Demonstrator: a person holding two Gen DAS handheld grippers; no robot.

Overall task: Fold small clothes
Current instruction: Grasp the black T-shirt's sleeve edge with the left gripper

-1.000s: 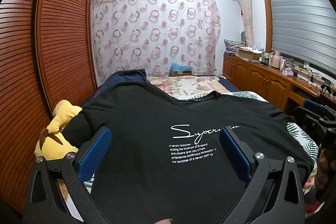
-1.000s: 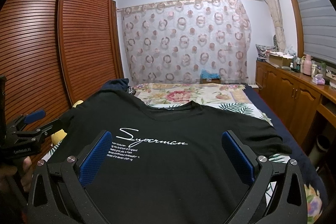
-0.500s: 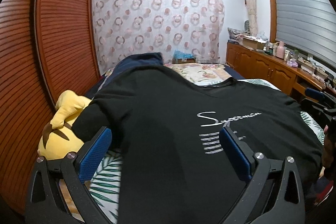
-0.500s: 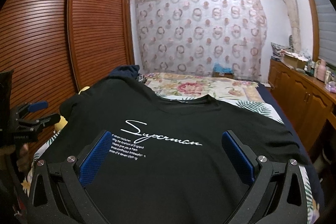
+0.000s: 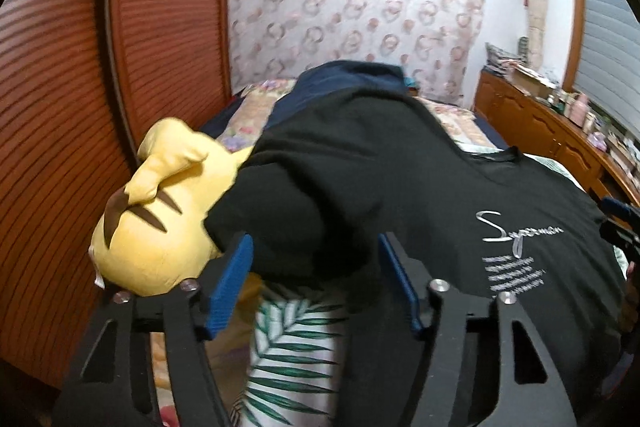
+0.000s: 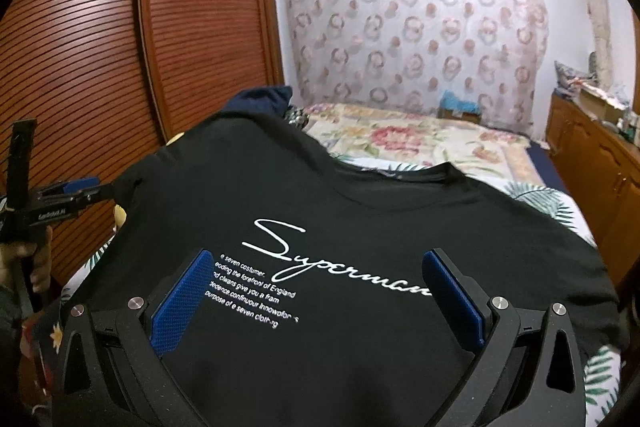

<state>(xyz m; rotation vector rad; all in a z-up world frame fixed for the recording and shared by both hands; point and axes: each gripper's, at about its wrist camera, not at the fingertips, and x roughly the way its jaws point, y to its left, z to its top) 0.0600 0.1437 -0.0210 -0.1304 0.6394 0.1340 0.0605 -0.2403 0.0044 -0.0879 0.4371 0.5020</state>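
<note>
The left gripper (image 5: 316, 281), a black two-finger tool with blue ribbed pads (image 5: 230, 285), tilts downward, its jaws closing. Dark cloth lies in the gap between them, and the pads do not yet press on it. In the right wrist view this same tool (image 6: 86, 187) shows at the far left edge, carried by a hand (image 6: 24, 259) curled around its black handle.

The right gripper (image 6: 318, 297), black with matching blue textured pads (image 6: 182, 303), holds its jaws spread wide, nothing pinched between them. In the left wrist view its tip (image 5: 622, 223) shows at the right edge, with a sliver of the holding hand (image 5: 632, 291) below it.
</note>
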